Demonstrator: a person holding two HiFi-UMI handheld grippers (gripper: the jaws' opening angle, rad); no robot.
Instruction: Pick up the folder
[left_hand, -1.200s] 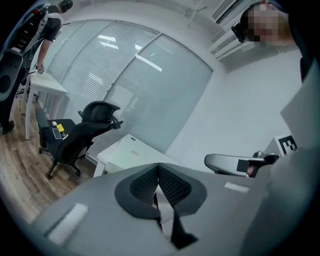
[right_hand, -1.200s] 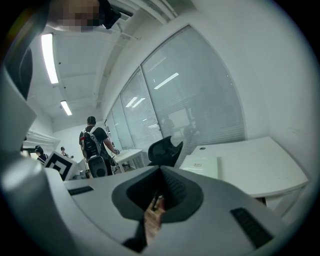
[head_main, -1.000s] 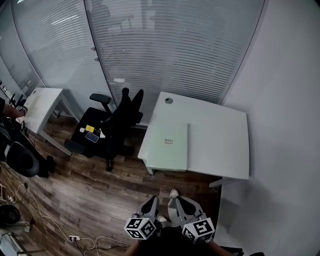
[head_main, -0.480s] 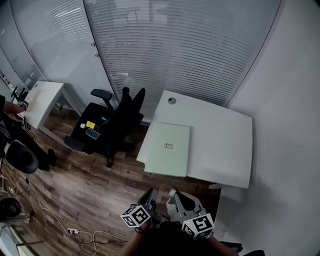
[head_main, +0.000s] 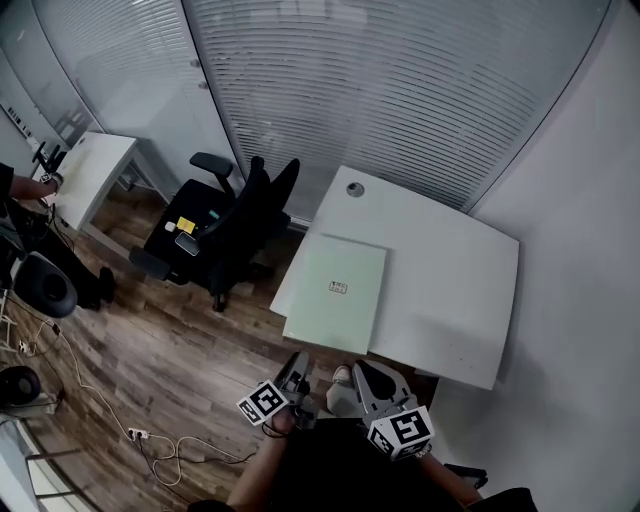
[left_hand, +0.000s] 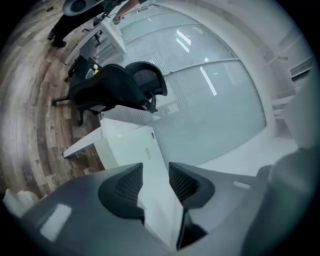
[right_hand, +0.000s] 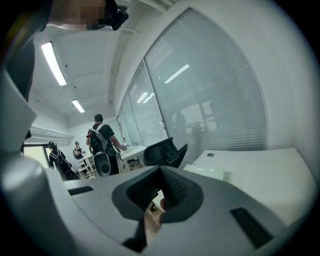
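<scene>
A pale green folder (head_main: 336, 292) lies flat on the near left part of a white desk (head_main: 455, 290), its near edge overhanging the desk's rim. Both grippers hang over the wooden floor, short of the desk. My left gripper (head_main: 297, 372) is open; its jaws have just been opening and nothing is between them. In the left gripper view the folder (left_hand: 144, 150) shows past the parted pads of that gripper (left_hand: 155, 175). My right gripper (head_main: 362, 378) is to the right of it, shut and empty, with its tips (right_hand: 160, 172) meeting.
A black office chair (head_main: 235, 235) with small items on its seat stands left of the desk. A second white desk (head_main: 90, 175) is at the far left. Cables (head_main: 150, 450) lie on the floor. Blinded glass walls run behind; a plain wall is at the right. People (right_hand: 102, 137) stand farther off.
The view has closed in on the desk and folder. Both grippers have moved toward the desk. The left gripper has rolled, its marker cube now tilted to the left, and its jaws have parted.
</scene>
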